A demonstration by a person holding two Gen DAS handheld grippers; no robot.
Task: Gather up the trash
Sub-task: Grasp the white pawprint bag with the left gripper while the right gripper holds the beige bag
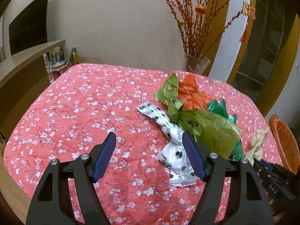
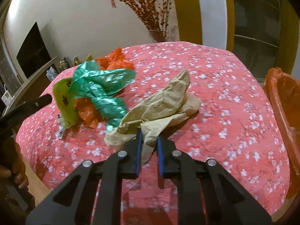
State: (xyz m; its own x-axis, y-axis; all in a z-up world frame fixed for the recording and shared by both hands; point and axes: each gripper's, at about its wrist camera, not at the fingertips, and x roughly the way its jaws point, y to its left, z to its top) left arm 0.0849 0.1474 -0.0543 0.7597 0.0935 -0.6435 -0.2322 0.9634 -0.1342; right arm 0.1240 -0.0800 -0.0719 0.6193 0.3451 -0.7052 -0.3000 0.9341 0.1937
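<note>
The right tool is clamped on a crumpled beige bag lying on the pink flowered counter. The left tool hangs wide apart, empty, beside a white spotted bag and crumpled green bags.

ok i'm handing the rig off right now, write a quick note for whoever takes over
Right gripper: shut on the beige bag, which mostly lies on the pink floral tablecloth.
Left gripper: open, empty, beside the white paw-print bag.
On the table: light green bags, orange bag, dark green bag, in a loose pile.
Orange bin stands at the table's right edge.
Done: beige bag gripped. Left: bin it, then the rest.
</note>
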